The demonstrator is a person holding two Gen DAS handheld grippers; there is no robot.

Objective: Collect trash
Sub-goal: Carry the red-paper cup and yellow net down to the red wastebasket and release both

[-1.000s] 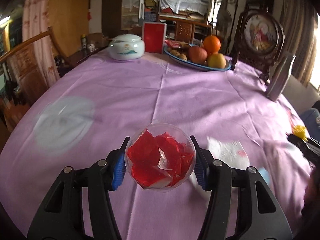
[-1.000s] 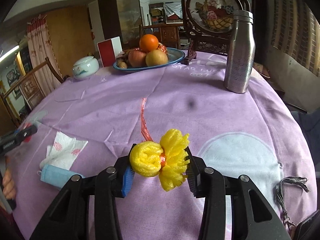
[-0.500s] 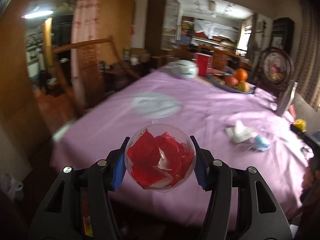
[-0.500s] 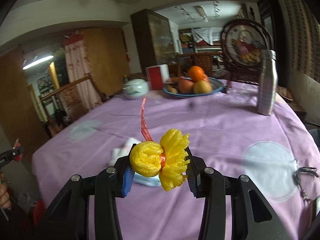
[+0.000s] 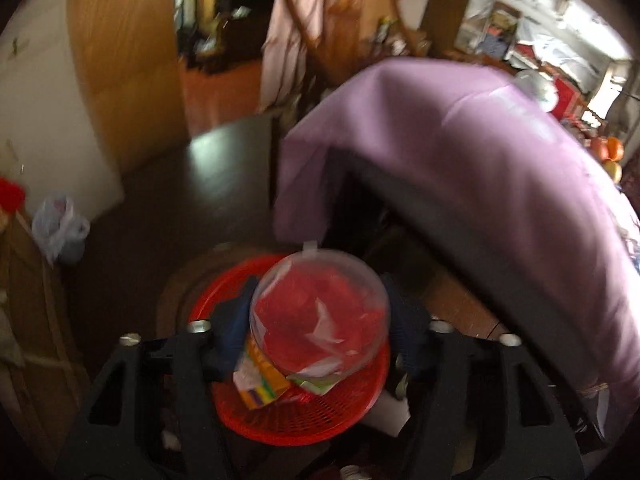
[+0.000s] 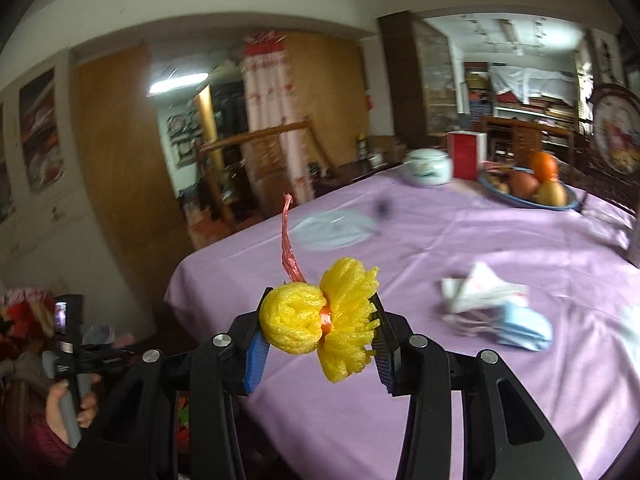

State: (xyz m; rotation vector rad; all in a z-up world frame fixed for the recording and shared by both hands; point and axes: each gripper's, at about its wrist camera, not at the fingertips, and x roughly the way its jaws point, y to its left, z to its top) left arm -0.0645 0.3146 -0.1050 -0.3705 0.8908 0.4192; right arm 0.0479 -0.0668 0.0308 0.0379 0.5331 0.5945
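Hanging over the red basket point(image 5: 296, 416), the left gripper point(image 5: 316, 328) has just been opening; the clear cup point(image 5: 320, 312) sits between its spread fingers, contact blurred. A yellow foam net point(image 6: 320, 320) is clamped by the right gripper point(image 6: 318, 334), above the table point(image 6: 460, 360) edge.

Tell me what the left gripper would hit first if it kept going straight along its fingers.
Most likely the red mesh basket below the left gripper; the clear cup of red scraps sits between its just-opened jaws. Depth is unclear.
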